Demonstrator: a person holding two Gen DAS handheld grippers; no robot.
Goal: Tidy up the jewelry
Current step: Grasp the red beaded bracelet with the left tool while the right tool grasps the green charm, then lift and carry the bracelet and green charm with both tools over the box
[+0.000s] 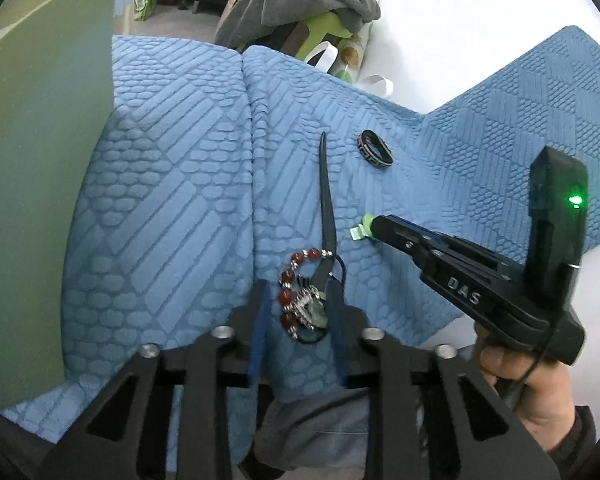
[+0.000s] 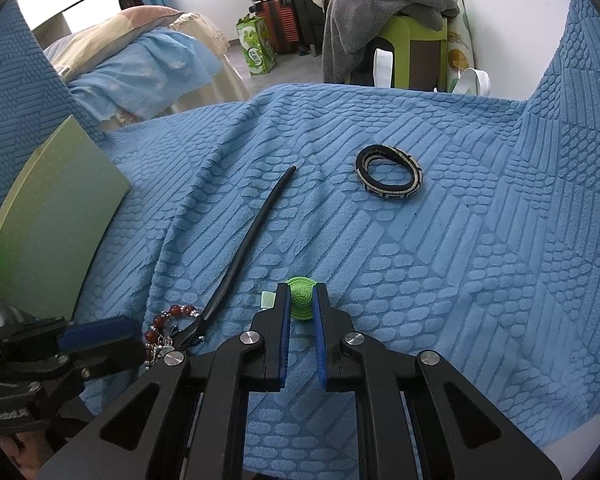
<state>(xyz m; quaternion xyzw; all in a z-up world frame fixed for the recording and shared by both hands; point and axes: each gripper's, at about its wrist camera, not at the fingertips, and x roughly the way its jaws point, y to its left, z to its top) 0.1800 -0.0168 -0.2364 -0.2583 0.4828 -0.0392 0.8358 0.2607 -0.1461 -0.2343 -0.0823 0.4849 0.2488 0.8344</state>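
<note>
right hand-held gripper [image 2: 301,300] beside black cord [image 2: 244,240]

The bumpy blue cloth cover [image 2: 440,240] looks soft. The round green ball [image 2: 301,298] looks like wound string. The red beads [image 1: 290,276] shine like glass.

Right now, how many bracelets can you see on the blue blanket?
2. The red bead bracelet lies between the left gripper fingers; the black-and-white woven bracelet lies alone farther back. Others may be hidden.
</note>
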